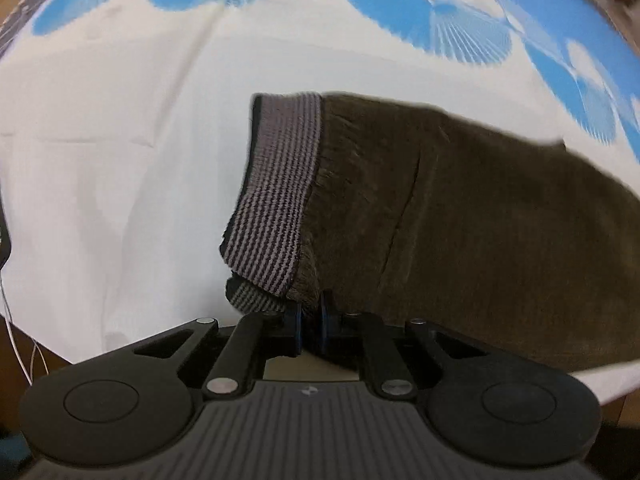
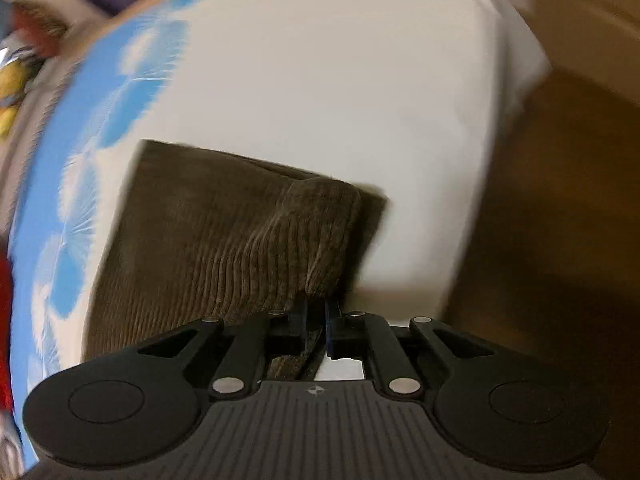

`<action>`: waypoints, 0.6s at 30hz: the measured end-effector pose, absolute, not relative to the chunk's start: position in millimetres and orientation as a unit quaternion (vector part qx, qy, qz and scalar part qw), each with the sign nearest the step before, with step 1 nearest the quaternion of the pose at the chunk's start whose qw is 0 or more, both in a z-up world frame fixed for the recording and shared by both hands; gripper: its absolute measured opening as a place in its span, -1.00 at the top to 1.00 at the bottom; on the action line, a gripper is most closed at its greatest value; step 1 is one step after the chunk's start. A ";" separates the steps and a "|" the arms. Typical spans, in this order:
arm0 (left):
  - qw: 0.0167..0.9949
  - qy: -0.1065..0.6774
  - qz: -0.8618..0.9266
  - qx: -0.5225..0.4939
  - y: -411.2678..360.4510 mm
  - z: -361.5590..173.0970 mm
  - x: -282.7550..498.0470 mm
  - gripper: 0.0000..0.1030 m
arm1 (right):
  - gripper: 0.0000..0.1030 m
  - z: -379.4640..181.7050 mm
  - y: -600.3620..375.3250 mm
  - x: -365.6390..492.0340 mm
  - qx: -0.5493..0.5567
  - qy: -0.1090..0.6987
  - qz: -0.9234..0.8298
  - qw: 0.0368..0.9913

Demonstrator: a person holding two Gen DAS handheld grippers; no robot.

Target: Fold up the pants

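Brown corduroy pants (image 1: 460,216) lie on a white sheet with blue fan prints. Their grey-and-black striped waistband (image 1: 276,200) points left in the left wrist view. My left gripper (image 1: 311,320) is shut on the pants' near edge beside the waistband. In the right wrist view the pants (image 2: 208,232) spread to the left, and a bunched fold (image 2: 320,232) rises toward my right gripper (image 2: 316,320), which is shut on that cloth. Both views are motion-blurred.
The white sheet (image 1: 120,160) covers the surface, with the blue print (image 1: 440,12) along the far side. In the right wrist view the sheet's edge (image 2: 500,160) drops off to a brown floor (image 2: 560,240) on the right. Colourful clutter (image 2: 16,72) sits at far left.
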State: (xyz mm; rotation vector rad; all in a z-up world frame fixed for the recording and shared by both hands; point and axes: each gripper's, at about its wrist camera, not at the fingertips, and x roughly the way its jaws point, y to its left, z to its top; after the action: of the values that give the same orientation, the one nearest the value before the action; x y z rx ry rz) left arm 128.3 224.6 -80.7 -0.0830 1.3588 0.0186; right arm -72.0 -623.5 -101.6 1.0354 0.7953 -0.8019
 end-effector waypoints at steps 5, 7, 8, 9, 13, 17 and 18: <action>0.797 0.601 0.018 -0.065 234.1 -63.0 121.0 0.25 | 0.85 -92.2 -610.6 -61.6 0.423 0.372 -0.377 0.735; 0.820 0.567 0.051 -0.062 241.4 -48.5 120.2 0.23 | 0.80 -92.7 -611.2 -65.1 0.426 0.371 -0.383 0.731; 0.830 0.552 0.059 -0.064 245.6 -42.0 118.5 0.23 | 0.76 -91.5 -611.8 -65.6 0.422 0.370 -0.389 0.730; 0.842 0.531 0.068 -0.070 249.3 -34.7 117.0 0.23 | 0.69 -89.7 -610.3 -66.8 0.416 0.364 -0.398 0.732; 0.878 0.474 0.037 -0.061 233.9 -17.9 119.8 0.24 | 0.44 -82.7 -614.2 -73.4 0.405 0.334 -0.422 0.740; 0.856 0.516 0.003 -0.013 207.6 -39.1 137.1 0.24 | 0.26 -90.9 -624.4 -75.7 0.452 0.318 -0.385 0.739; 0.835 0.550 0.020 0.016 205.1 -54.2 140.9 0.28 | 0.26 -93.8 -626.2 -74.9 0.457 0.321 -0.381 0.737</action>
State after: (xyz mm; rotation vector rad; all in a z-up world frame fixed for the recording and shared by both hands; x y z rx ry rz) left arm 140.9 205.1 -54.2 0.0331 1.1648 0.0416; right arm -74.9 -626.2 -93.8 1.0045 0.7049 -0.8357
